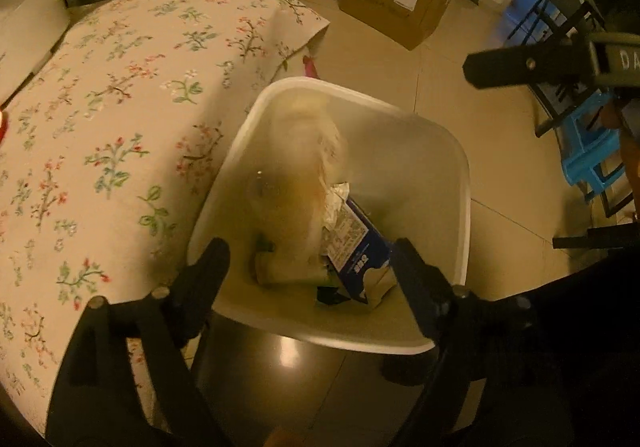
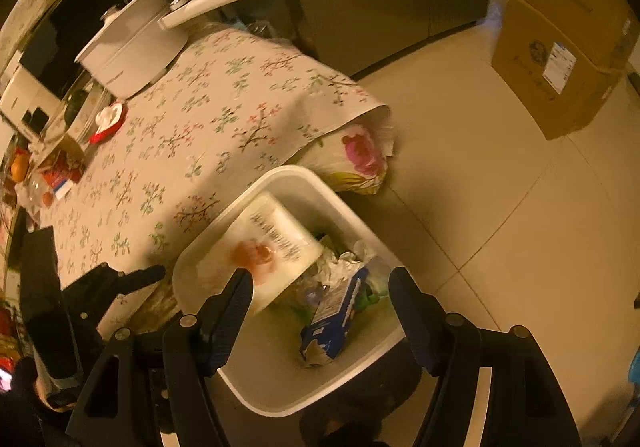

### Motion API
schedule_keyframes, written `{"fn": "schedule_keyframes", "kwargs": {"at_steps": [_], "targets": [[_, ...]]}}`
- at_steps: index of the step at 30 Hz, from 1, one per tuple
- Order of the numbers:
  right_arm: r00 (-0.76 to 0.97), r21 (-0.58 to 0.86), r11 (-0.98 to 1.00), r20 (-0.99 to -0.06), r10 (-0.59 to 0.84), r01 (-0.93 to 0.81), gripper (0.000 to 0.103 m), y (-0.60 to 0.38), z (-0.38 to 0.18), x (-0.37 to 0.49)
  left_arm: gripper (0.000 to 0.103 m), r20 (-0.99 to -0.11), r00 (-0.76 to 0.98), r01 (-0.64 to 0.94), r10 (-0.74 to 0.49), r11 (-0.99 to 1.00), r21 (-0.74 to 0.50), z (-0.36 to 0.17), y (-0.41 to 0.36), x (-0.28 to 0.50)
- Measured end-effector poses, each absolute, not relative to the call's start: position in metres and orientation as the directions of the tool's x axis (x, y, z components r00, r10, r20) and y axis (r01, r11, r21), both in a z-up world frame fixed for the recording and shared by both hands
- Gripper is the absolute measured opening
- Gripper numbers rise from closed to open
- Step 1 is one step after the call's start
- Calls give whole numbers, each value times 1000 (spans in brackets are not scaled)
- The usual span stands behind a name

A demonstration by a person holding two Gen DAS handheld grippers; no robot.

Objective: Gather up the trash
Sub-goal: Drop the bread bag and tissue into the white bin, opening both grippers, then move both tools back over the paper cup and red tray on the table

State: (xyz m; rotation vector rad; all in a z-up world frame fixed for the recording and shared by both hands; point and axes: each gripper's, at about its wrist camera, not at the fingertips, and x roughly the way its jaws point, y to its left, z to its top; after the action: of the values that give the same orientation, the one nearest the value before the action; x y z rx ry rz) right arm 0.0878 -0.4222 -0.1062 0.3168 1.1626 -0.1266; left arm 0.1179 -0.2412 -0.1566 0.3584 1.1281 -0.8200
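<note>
Now both claws, left (image 1: pixel 308 267) and right (image 2: pixel 320 295), gape empty over the white bin (image 2: pixel 280 179); the tilted paper cup (image 2: pixel 276 239) may tip out.

Lighting: dim, warm yellow indoor cast. Fisheye bending, dark corners. Motion blur on paper cup (image 1: pixel 304 167); floor glare (image 1: pixel 290 355).

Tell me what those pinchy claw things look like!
Both are black plastic. The left gripper has two chunky wedge-shaped fingers on angled black arms held by round silver bolts. The right gripper looks the same, with ribbed dark pads inside its fingers. Its grey-green body bears white letters, partly cut off.
</note>
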Motion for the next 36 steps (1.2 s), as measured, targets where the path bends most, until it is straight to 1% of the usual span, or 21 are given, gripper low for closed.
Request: {"fn": "schedule_keyframes", "kwargs": {"at_steps": [10,18,20,27,36], "targets": [[400,167,957,-915,61,237,73,-415,-103,94,89,-893,203,706,-401,692,-150,-148,-222,121],[403,163,965,-913,67,208,75,-396,-99,103,100,-875,288,647,-389,753,-121,-132,-181,133],[404,161,967,-912,69,199,75,-390,-98,107,102,-869,315,624,-381,773,-114,-129,-171,137],[403,154,977,-912,82,149,76,-359,-95,121,102,-842,395,519,-367,846,-125,-113,-120,153],[414,135,989,-905,95,68,76,-307,-89,141,102,-796,515,409,-319,907,-99,-90,-46,163]]}}
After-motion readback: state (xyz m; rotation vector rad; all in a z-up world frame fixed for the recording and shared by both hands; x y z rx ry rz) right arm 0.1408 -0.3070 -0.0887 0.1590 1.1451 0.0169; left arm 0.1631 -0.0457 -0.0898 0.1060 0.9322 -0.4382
